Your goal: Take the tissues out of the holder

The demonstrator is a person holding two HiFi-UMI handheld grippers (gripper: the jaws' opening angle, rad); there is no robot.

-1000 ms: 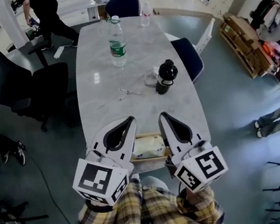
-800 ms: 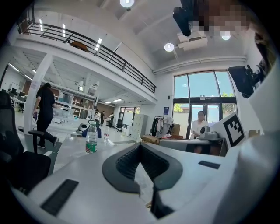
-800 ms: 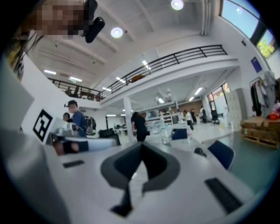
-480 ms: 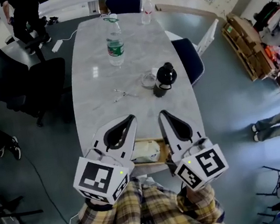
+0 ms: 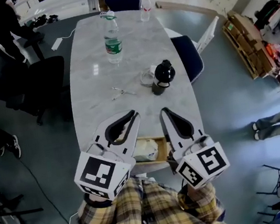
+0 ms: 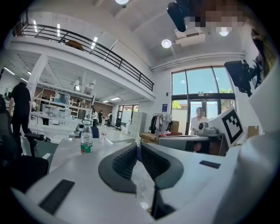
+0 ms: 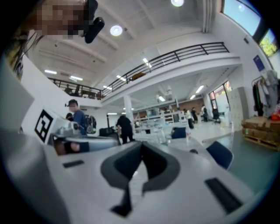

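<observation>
- Head view: a long grey marbled table stands on a grey floor in an open office, with black chairs at the table's left side.
- The wooden holder sits at the table's near edge with its open top up. Its long axis seems to run along that edge. White tissues lie inside it.
- Left gripper view: the left gripper points out over the table, jaws together with nothing between them.
- Right gripper view: the right gripper is also closed and empty above the table.
</observation>
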